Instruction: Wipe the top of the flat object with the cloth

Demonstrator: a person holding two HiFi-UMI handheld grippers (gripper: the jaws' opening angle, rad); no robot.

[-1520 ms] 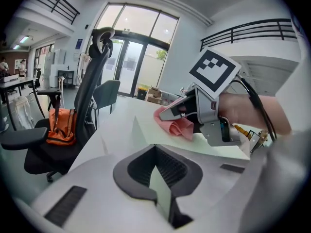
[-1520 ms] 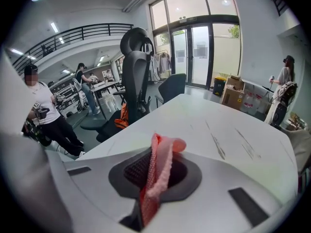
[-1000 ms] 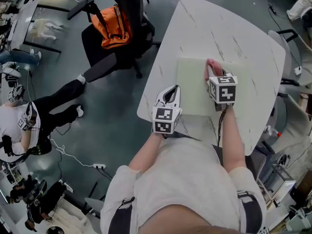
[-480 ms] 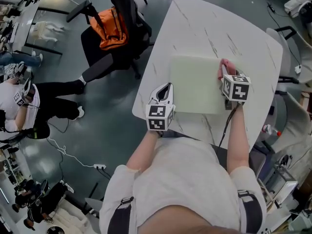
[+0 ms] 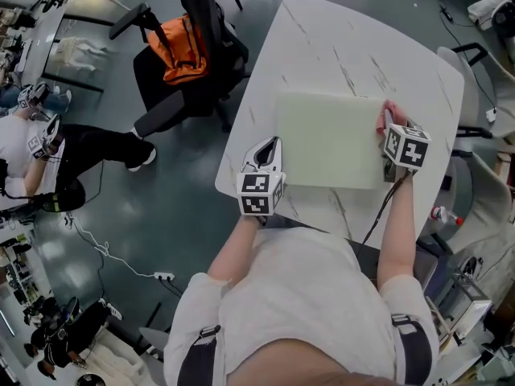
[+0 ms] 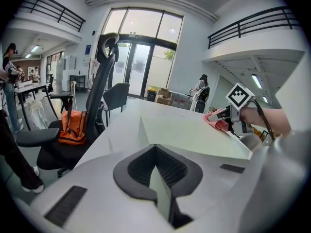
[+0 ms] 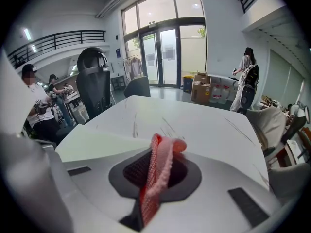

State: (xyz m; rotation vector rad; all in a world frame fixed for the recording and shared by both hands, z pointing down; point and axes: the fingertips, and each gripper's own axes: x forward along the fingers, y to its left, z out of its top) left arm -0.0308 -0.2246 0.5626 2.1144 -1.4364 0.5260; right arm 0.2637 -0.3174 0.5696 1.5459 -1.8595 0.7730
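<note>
A pale green flat board (image 5: 326,139) lies on the white marble table (image 5: 338,47). My left gripper (image 5: 271,149) sits at the board's near-left edge; in the left gripper view (image 6: 158,188) its jaws are shut on that thin edge, and the board (image 6: 194,135) stretches away ahead. My right gripper (image 5: 393,127) is at the board's right edge, shut on a pink cloth (image 5: 392,112). In the right gripper view the cloth (image 7: 158,171) bunches up between the jaws, with the board (image 7: 97,144) to the left. The left gripper view also shows the cloth (image 6: 216,118) resting at the board's far right.
A black office chair with an orange bag (image 5: 181,43) stands left of the table. Another chair (image 5: 467,63) is at the far right. A person (image 5: 32,159) sits on the floor at the left. The table's near edge runs just below the board.
My right gripper has slid the pink cloth rightward across the board, from its middle to its right edge. The left gripper has stayed on the board's left edge.
</note>
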